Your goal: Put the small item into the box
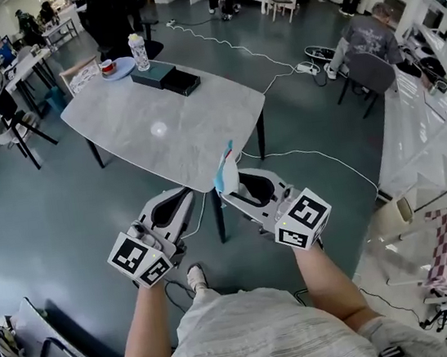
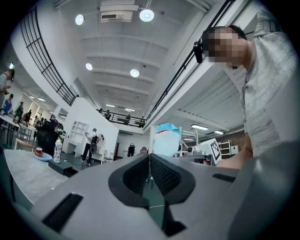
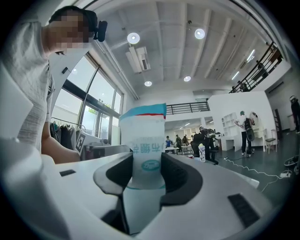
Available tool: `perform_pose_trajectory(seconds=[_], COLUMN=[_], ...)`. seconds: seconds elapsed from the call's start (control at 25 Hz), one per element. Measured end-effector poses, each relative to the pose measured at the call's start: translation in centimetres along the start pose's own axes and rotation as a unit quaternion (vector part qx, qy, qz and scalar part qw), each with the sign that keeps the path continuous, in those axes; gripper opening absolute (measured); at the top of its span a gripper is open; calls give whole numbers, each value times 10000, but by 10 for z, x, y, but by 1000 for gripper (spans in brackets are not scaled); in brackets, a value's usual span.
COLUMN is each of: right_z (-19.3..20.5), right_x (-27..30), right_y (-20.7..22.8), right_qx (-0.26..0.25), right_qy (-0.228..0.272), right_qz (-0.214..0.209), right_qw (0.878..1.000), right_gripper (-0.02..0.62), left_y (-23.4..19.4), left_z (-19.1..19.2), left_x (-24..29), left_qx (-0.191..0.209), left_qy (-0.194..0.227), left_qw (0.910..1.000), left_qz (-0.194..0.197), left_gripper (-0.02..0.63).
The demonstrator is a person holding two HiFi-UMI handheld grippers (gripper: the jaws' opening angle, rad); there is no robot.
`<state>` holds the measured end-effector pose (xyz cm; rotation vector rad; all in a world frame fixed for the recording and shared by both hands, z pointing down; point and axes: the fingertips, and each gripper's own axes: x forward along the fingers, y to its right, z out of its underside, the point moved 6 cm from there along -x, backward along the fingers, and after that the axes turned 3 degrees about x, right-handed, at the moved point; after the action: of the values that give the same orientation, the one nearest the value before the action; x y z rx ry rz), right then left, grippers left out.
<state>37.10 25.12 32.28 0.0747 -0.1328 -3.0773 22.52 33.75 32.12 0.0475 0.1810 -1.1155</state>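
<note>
I have the packet (image 3: 145,150) pinched in the right gripper (image 3: 146,180). The pads press on its lower half, so its blue-edged top stands clear above the jaws. I judge that this upright hold is meant to let it slip straight into the box (image 1: 155,76). The box lies at the far end of the table (image 1: 201,135), well apart from the packet, next to a bottle (image 1: 138,52) and a cup (image 1: 108,66). The left gripper (image 2: 150,164) has its jaws pressed together on nothing; it looks idle. Both forearms reach forward from my body, with the grippers side by side and roughly level at the table's near edge.
</note>
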Motion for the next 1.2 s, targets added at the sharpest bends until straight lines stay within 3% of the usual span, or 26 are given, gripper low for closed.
perform_pose_trajectory(seconds=[0.32,1.0,1.2], right_z=[4,0,5], right_x=[45,209,239], right_y=[15,37,44], right_qx=[5,-44,-6], right_qy=[-96,-25,-97], right_qz=[1,177,104], right_qw=[10000,9998,9999], right_gripper=[189,189,190], left_y=[-46,-205,-233], left_z=[-1,-21,-16], left_x=[-5,-37,-40], left_qx=[-46,-24,-72], left_qy=[-12,31,37], left_qw=[10000,9998,9998], left_qz=[-10,209,164], left_gripper=[23,23,23])
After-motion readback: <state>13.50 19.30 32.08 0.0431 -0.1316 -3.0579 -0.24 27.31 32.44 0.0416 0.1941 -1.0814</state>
